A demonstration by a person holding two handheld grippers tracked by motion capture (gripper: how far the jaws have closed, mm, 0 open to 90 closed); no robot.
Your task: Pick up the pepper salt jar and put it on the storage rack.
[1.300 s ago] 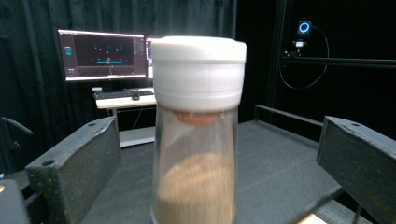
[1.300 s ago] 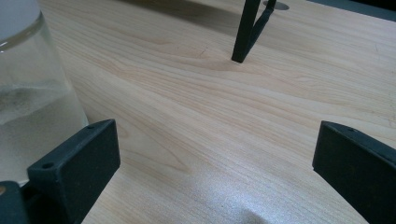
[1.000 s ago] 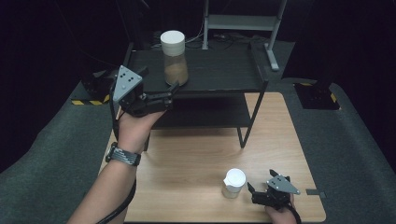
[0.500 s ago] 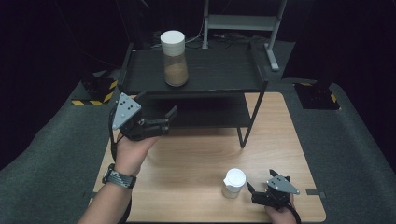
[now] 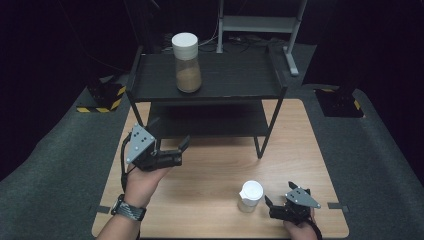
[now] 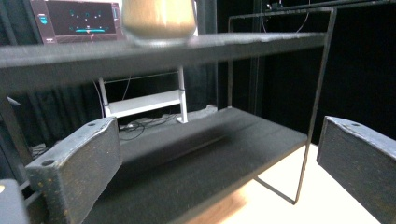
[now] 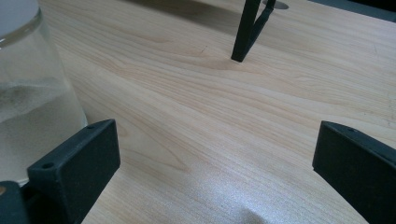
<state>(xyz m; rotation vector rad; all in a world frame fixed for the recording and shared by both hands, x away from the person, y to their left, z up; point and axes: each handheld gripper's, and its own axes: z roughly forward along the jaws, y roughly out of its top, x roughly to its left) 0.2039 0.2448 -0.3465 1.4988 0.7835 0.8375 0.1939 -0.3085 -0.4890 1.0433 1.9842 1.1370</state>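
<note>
From the high view, the left gripper (image 5: 184, 145) is held over the left part of the wooden table (image 5: 210, 175), just in front of the black two-tier shelf (image 5: 230, 85), jaws spread and nothing between them. A tall jar with a white lid and brown stuff inside (image 5: 187, 62) stands upright on the shelf's top tier, well apart from that gripper. Down near the front edge, the right gripper (image 5: 270, 205) sits low with its jaws apart too, and a small white-lidded jar (image 5: 249, 196) stands just beside it on its left. In the left gripper view, both jaws are wide apart and empty, aimed at the shelf's lower tier (image 6: 196, 154), with the bottom of the brown-filled jar (image 6: 159, 21) on the tier above. In the right gripper view, the jaws are spread over bare wood, the small glass jar (image 7: 32, 107) with pale powder is right next to the left jaw, can't tell if they touch, and a shelf leg (image 7: 245, 30) stands farther off
</note>
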